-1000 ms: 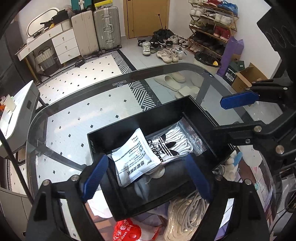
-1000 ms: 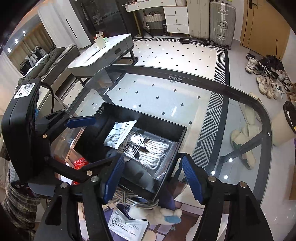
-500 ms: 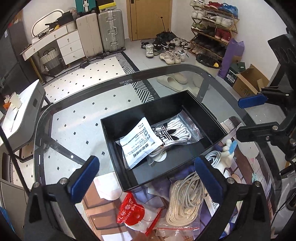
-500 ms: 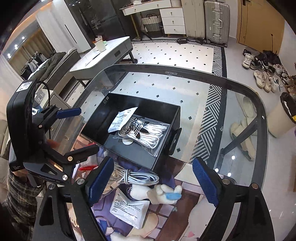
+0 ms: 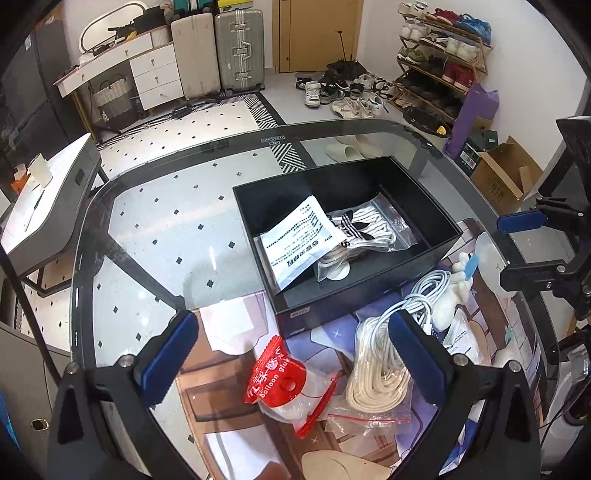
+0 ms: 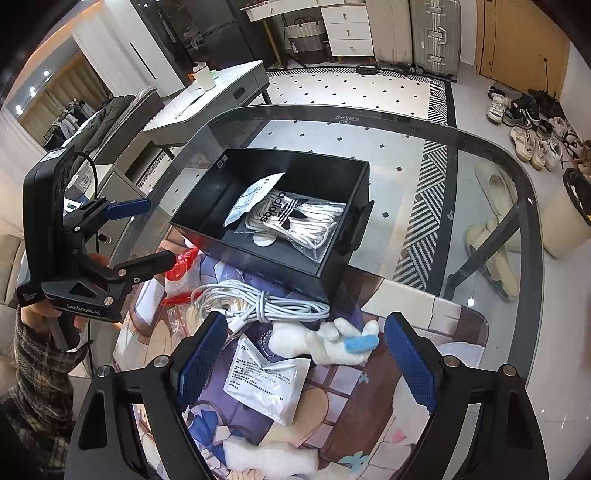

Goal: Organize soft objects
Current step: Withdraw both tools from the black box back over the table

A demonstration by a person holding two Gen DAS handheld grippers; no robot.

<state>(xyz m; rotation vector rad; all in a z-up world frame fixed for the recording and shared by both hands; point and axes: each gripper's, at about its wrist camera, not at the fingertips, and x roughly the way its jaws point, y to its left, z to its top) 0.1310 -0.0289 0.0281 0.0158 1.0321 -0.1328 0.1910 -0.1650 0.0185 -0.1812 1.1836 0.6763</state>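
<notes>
Under both wide-open hand-held grippers (image 5: 293, 350) (image 6: 304, 354), white cable (image 6: 266, 304) partly hides rope (image 5: 380, 373).

We are in a lived-in home, by the entryway. At twelve o'clock stands a wooden door (image 5: 317, 35), with loose sneakers (image 5: 340, 92) on the floor before it. A shoe rack (image 5: 439, 55) fills one o'clock, two suitcases (image 5: 218, 51) and a white drawer desk (image 5: 136, 70) sit at eleven. A glass table (image 5: 155, 229) lies before us over a patterned rug (image 6: 354, 88).
</notes>
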